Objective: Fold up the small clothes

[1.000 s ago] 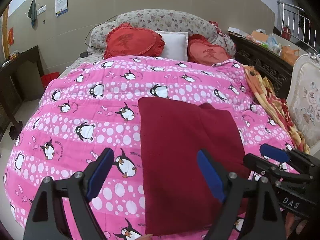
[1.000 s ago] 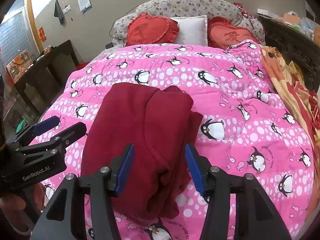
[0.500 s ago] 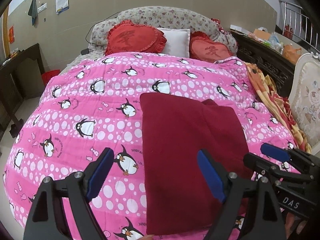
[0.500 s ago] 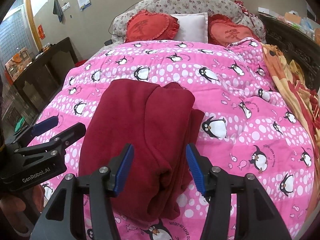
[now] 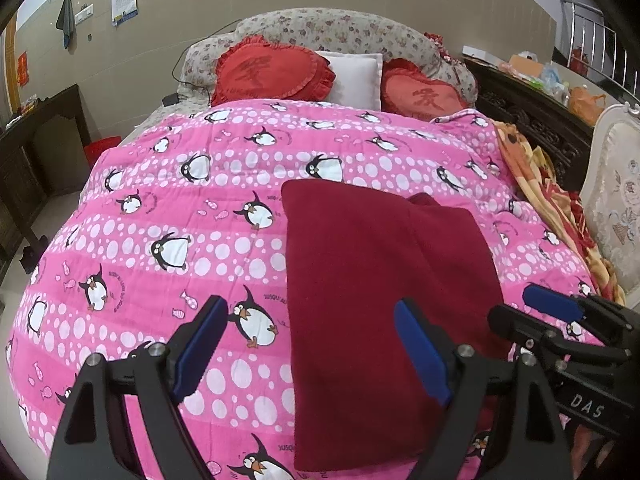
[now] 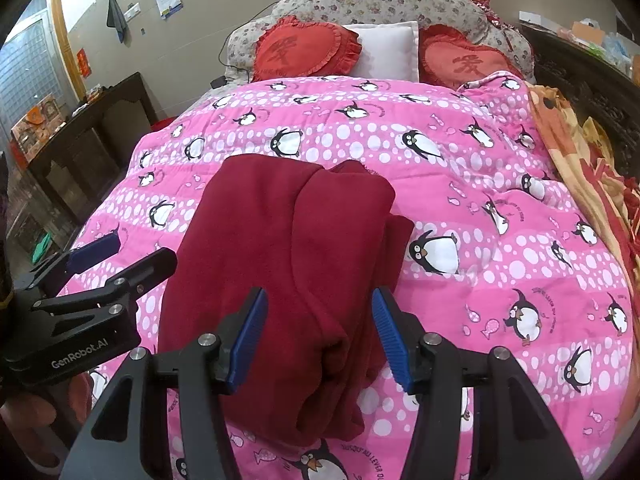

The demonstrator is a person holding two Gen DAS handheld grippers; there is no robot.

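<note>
Hardly anything has moved since a second ago: both views have crept a touch, the red garment [image 5: 384, 300] lies just as it did, and neither claw has changed its spread.

Start with the big thing, the pink penguin quilt [image 5: 224, 240] covering the bed. The garment sits on it, near the foot edge, well short of the red heart cushions [image 5: 272, 70] up at the head. From the left side it reads as a tidy rectangle with straight edges. From the right side, though, the right-hand layers are bunched, and a lower flap pokes out toward a penguin on the quilt.

So my read: the main folds look done, and what's left is likely squaring that lumpy side, or one last fold in half.

Now the claws. The left gripper [image 5: 308, 356] hangs over the garment's left edge, jaws spread wide, nothing between them. The right gripper [image 6: 316, 340] hangs above the near right part, jaws partly spread, straddling the bunched cloth from above with no pinch that I can see.
</note>
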